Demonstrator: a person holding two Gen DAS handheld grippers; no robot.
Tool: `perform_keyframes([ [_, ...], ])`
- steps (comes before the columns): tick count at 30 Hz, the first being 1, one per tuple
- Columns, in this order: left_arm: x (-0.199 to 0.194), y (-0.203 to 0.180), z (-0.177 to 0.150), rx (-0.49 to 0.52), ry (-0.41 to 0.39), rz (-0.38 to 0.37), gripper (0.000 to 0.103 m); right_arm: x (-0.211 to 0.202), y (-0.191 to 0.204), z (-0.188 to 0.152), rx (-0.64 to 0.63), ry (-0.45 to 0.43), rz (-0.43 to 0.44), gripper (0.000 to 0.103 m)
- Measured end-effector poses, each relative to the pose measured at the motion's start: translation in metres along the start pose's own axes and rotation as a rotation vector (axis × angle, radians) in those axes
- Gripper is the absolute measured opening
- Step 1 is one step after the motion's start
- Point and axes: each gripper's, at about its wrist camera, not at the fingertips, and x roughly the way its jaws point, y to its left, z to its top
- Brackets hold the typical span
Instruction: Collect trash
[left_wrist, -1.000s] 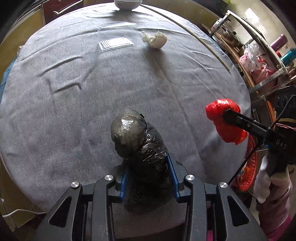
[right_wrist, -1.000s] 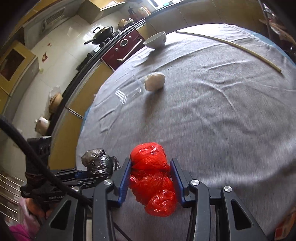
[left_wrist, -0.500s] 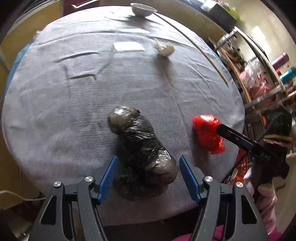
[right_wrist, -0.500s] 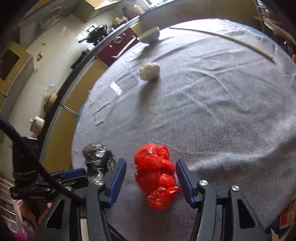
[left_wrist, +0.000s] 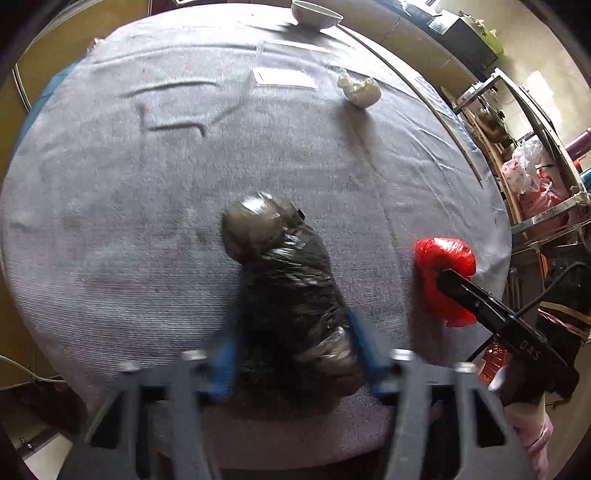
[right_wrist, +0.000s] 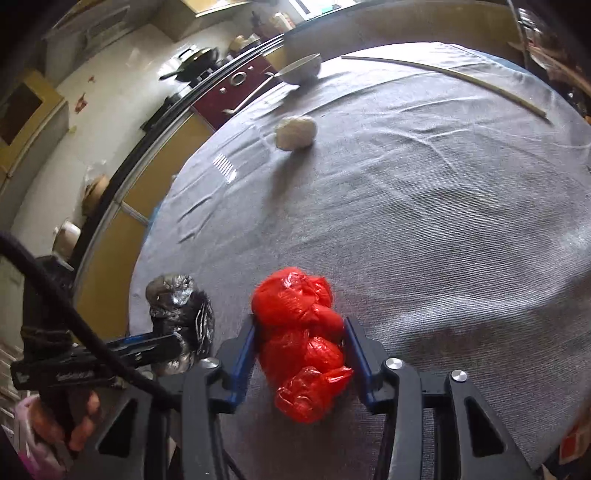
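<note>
Grey ribbed cloth (left_wrist: 147, 221) all across the table, blue peeking out at its left edge. A glossy black bag (left_wrist: 288, 284) with a dull grey-brown knob on top. Bright red bag (right_wrist: 303, 339), shiny and crinkled. Claw (right_wrist: 301, 354) frame black, pads blue. Off-white wad (right_wrist: 296, 132) further back, white bowl (right_wrist: 303, 68), a pale stick (right_wrist: 443, 79). Yellow cabinets (right_wrist: 155, 173), a maroon stove front (right_wrist: 236, 88).

White bowl (left_wrist: 316, 14) and thin stick (right_wrist: 443, 79) on grey tablecloth (left_wrist: 147, 184)
</note>
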Motion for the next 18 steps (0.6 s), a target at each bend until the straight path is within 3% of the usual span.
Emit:
perform_keyframes([
  [7, -0.018, -0.013, 0.002, 0.043, -0.070, 0.035, 0.041, -0.020, 0.002, -0.001, 0.001, -0.055, 0.039, 0.048],
  [18, -0.063, -0.066, 0.001, 0.198, -0.237, 0.173, 0.041, -0.070, -0.006, -0.008, 0.046, -0.148, 0.093, 0.048],
])
